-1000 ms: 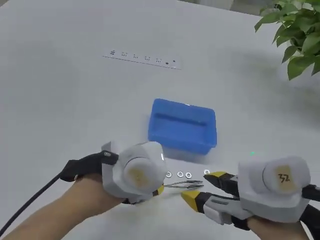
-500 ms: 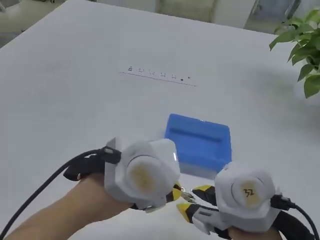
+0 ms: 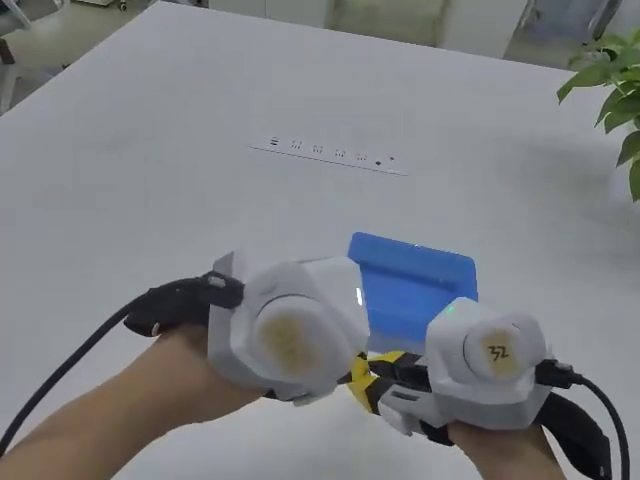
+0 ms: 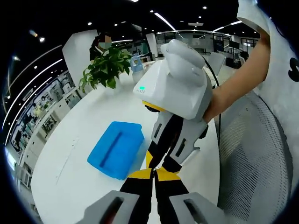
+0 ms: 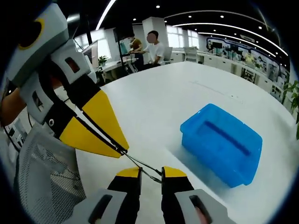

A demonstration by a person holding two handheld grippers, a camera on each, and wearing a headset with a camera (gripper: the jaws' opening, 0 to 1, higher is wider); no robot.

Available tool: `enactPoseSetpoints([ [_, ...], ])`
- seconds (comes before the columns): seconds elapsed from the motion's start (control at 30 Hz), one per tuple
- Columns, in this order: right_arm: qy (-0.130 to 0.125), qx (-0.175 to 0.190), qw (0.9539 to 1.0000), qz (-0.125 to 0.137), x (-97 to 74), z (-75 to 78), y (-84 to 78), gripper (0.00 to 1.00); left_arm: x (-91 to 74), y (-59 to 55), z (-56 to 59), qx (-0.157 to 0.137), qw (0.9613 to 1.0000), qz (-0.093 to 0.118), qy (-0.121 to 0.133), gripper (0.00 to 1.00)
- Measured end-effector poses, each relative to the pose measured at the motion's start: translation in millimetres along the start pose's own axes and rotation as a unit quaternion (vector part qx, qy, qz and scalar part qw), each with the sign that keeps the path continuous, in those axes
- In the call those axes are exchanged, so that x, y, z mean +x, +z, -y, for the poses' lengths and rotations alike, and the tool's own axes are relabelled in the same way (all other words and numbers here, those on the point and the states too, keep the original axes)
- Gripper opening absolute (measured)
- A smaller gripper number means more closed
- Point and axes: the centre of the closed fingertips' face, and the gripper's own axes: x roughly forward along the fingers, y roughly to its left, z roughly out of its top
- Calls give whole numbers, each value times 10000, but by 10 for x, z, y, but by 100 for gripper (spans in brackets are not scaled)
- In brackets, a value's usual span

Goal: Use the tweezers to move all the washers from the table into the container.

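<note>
L jaws: my left gripper (image 4: 153, 172) is pressed tight on the tweezers (image 5: 140, 164). Yellow wedge pads, black shanks, white plastic body.
R jaws: my right gripper (image 5: 151, 171) stands a bit apart w/ a narrow gap. The tweezers' thin end runs into that gap; touching a pad or not, can't tell.
Tweezers: thin dark metal, two slim legs closing to a point, slanting from L pads to R pads.
Hidden: in head view both white bodies w/ round caps cover the jaws & tweezers; a bit of yellow peeks out between. Table under the tips is blocked too.
Hand: left hand (image 3: 170, 400) sits behind the L body, cut by the bottom edge. Black cable (image 3: 70, 368) trails off lower left.
Container (image 5: 210, 156): blue plastic, rectangular, rounded corners, open top. Just past the grippers; near edge covered by them in head view. Inside hard to make out.
Table (image 3: 200, 200): white, matte, smooth.
Power strip (image 3: 330, 152): white, flat, long, well beyond the container. Sockets too small to read.
Plant (image 3: 615, 75): green leaves, far right, cut by the edge.
Chair (image 4: 252, 154): grey mesh back, close beside me.
Room: office w/ ceiling light strips (image 5: 107, 11); person (image 5: 154, 46) seated at a far desk, blurry.
</note>
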Motion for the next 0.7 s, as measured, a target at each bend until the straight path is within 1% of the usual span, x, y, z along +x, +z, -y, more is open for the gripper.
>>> enactPoseSetpoints([
  [0.2,9,25,10000,-23,37,27,-6,13,41,-17,-19,123,9999,-89,2,0],
  [0.3,26,41,10000,-21,54,54,4,14,52,-9,-41,157,9998,-97,18,0],
  [0.4,87,123,9999,-43,86,54,-4,14,66,-24,-62,142,9998,-126,6,0],
  [0.53,127,96,9998,-123,125,34,-44,13,73,-38,-53,159,9997,-158,-19,0],
  [0.7,83,-24,9998,-182,143,53,-59,13,80,-34,-57,173,9997,-146,-11,0],
])
